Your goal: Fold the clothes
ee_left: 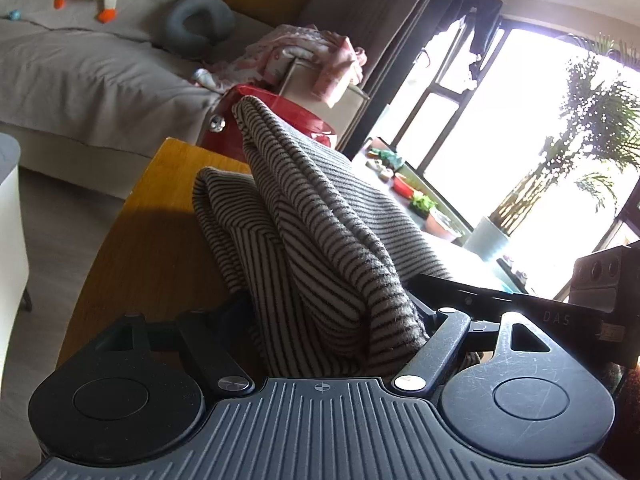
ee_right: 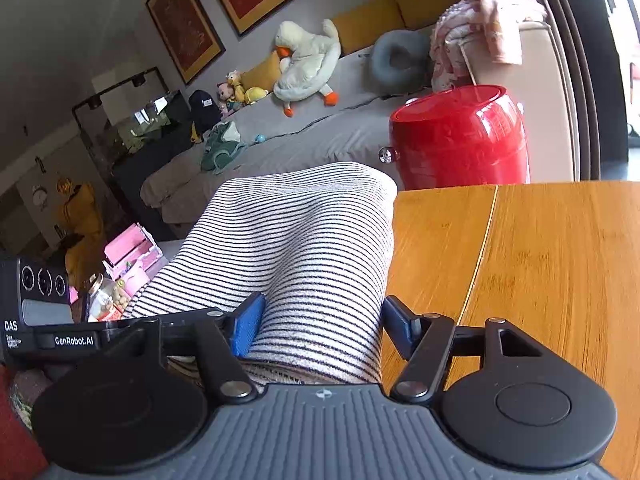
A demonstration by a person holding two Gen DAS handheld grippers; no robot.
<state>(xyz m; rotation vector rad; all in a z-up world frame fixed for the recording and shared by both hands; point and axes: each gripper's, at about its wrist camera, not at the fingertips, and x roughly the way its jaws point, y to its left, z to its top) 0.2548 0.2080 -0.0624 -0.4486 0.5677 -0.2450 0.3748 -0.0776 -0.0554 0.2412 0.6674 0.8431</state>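
Garment: striped cloth [ee_left: 320, 240], bunched and raised in a peak over the wooden table [ee_left: 152, 240]; a rolled fold lies on the table behind it.
Left claw [ee_left: 336, 320]: jaws spread wide, a thick bundle of the striped cloth filling the gap between them; fingertips hidden by fabric.
Right claw [ee_right: 320, 320]: blue pads [ee_right: 248, 328] pressed against a thick roll of the striped cloth [ee_right: 304, 248], near the table's left edge.
Table [ee_right: 540, 260]: bare wood to the right of the cloth.
Background: red drum [ee_right: 460, 136] beyond the table's far edge.
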